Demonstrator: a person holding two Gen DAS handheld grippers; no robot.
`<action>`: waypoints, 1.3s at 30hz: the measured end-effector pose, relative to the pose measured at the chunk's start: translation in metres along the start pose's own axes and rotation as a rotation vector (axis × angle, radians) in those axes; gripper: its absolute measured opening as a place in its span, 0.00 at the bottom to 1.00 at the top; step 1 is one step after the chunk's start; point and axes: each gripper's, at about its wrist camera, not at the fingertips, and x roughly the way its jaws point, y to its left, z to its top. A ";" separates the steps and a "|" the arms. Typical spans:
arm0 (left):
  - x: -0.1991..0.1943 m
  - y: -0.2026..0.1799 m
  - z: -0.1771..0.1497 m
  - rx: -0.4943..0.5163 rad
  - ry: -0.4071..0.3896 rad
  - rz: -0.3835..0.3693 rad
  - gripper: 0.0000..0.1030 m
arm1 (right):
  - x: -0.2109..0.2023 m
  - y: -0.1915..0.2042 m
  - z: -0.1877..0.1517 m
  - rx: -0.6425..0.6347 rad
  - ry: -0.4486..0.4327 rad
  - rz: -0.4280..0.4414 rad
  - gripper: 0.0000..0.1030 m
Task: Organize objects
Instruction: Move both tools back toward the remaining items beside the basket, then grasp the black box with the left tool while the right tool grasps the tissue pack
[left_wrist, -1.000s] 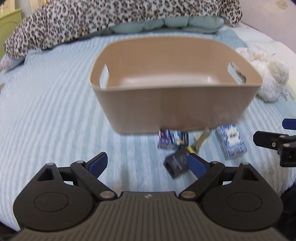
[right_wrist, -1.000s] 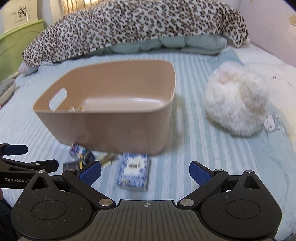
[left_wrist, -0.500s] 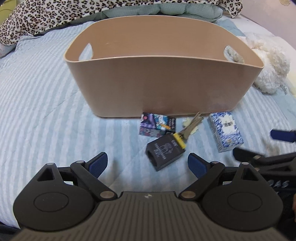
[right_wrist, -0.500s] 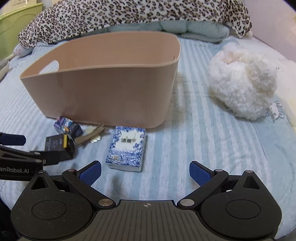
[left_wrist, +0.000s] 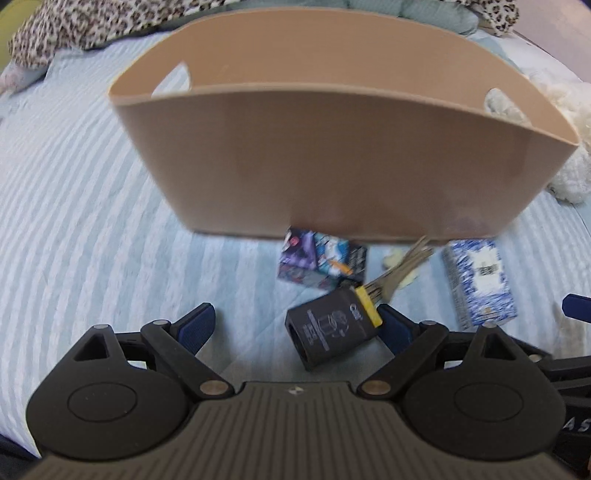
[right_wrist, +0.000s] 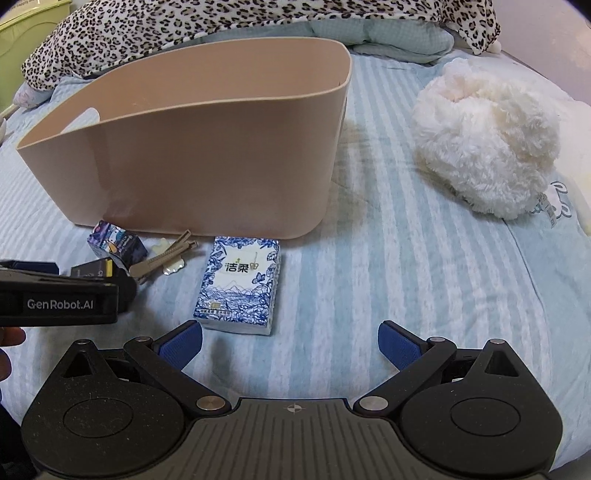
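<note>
A tan plastic bin (left_wrist: 332, 162) (right_wrist: 207, 162) stands on the striped bed. In front of it lie a small colourful box (left_wrist: 321, 258) (right_wrist: 116, 243), a black charger block (left_wrist: 332, 332) (right_wrist: 92, 271) with a yellow band, keys (left_wrist: 402, 264) (right_wrist: 162, 258) and a blue-and-white tissue pack (left_wrist: 480, 280) (right_wrist: 242, 284). My left gripper (left_wrist: 295, 325) is open, the charger block lying between its fingers, close to the right one. My right gripper (right_wrist: 290, 341) is open just short of the tissue pack, which lies near its left finger (right_wrist: 183, 341).
A white fluffy plush (right_wrist: 484, 144) lies right of the bin. A leopard-print blanket (right_wrist: 221, 26) and a teal quilt (right_wrist: 388, 33) are heaped at the bed's far end. The left gripper's body (right_wrist: 59, 302) shows at the left of the right wrist view.
Both grippers dropped lower and moved in toward the items in front of the bin. The charger block now lies between the left fingers; the tissue pack is nearer the right gripper.
</note>
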 end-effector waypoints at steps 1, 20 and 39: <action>0.001 0.005 -0.001 -0.013 0.007 -0.005 0.91 | 0.001 0.000 0.000 0.002 0.004 0.005 1.00; -0.001 0.058 -0.008 -0.034 -0.037 -0.017 0.91 | 0.022 0.028 0.009 -0.037 0.034 0.056 1.00; -0.019 0.049 -0.008 -0.017 -0.047 -0.004 0.45 | 0.023 0.028 0.005 -0.013 -0.031 0.021 0.41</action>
